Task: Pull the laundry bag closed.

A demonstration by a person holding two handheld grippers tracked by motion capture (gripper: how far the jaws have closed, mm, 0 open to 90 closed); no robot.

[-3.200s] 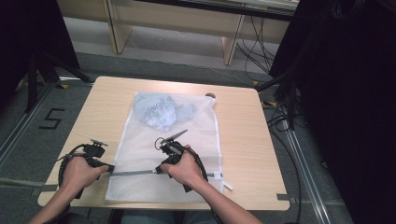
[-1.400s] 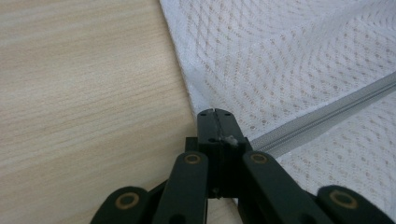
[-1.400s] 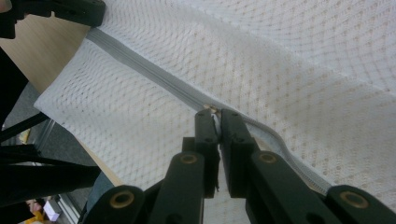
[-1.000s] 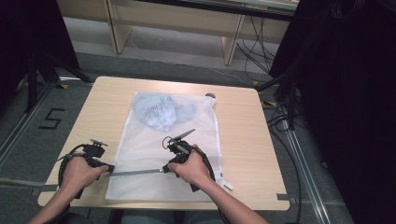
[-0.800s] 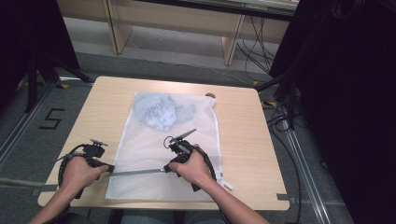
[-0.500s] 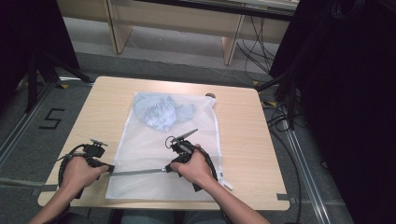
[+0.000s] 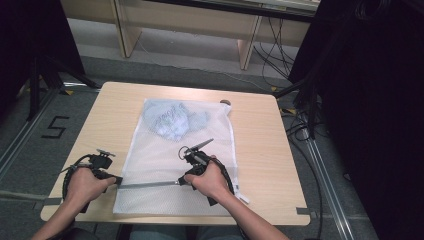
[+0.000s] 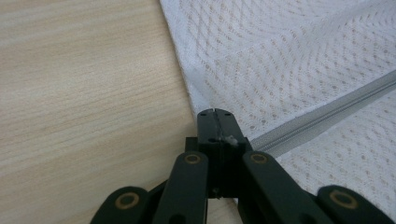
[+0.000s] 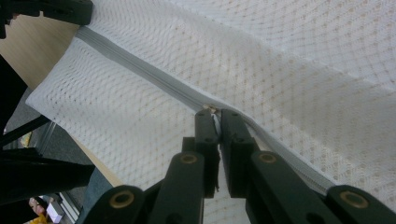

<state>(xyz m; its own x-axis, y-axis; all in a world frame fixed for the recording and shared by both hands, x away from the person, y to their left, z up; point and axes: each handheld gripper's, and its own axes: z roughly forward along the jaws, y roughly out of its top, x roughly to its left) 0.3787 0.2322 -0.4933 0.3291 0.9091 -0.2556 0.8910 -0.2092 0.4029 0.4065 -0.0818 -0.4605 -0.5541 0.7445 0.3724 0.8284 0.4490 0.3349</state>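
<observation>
Two grippers were clamped on a white mesh laundry bag [image 7: 170, 160] laid flat on a wooden table [image 7: 260, 135].

At the bag's left edge, the zipper's [image 7: 147, 185] end was pinched by the left gripper [image 8: 215, 128]. Midway along, the zipper pull [image 9: 213, 112] was gripped by the right gripper [image 9: 218, 122], jaws nearly closed. Bluish cloth [image 7: 172, 119] was seen inside, at the far end.
</observation>
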